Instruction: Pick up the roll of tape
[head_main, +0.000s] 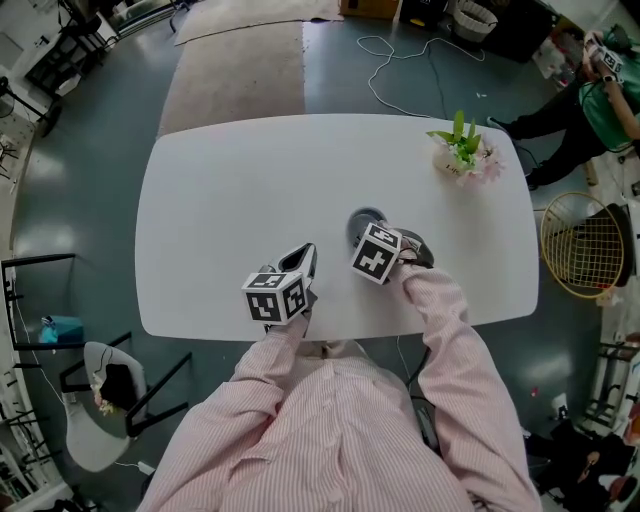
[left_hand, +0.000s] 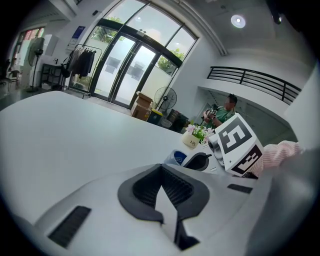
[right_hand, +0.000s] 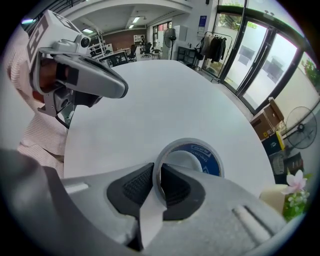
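The roll of tape (head_main: 367, 220) is grey with a blue label on its core and lies flat on the white table (head_main: 230, 200), right of the middle. In the right gripper view my right gripper (right_hand: 157, 186) points steeply down at the tape roll (right_hand: 200, 155). One pad is inside the ring and one outside, and both press on the near wall. My left gripper (head_main: 303, 262) rests near the table's front edge, left of the roll. Its jaws are shut with nothing between them (left_hand: 161, 172). The left gripper view shows the tape (left_hand: 176, 157) under the right gripper's marker cube (left_hand: 239, 145).
A small pot of flowers (head_main: 462, 152) stands at the table's far right corner. A person sits beyond it on the right (head_main: 600, 100). A chair (head_main: 100, 400) is beside the table's near left edge, and a round wire object (head_main: 583, 245) stands on the floor at the right.
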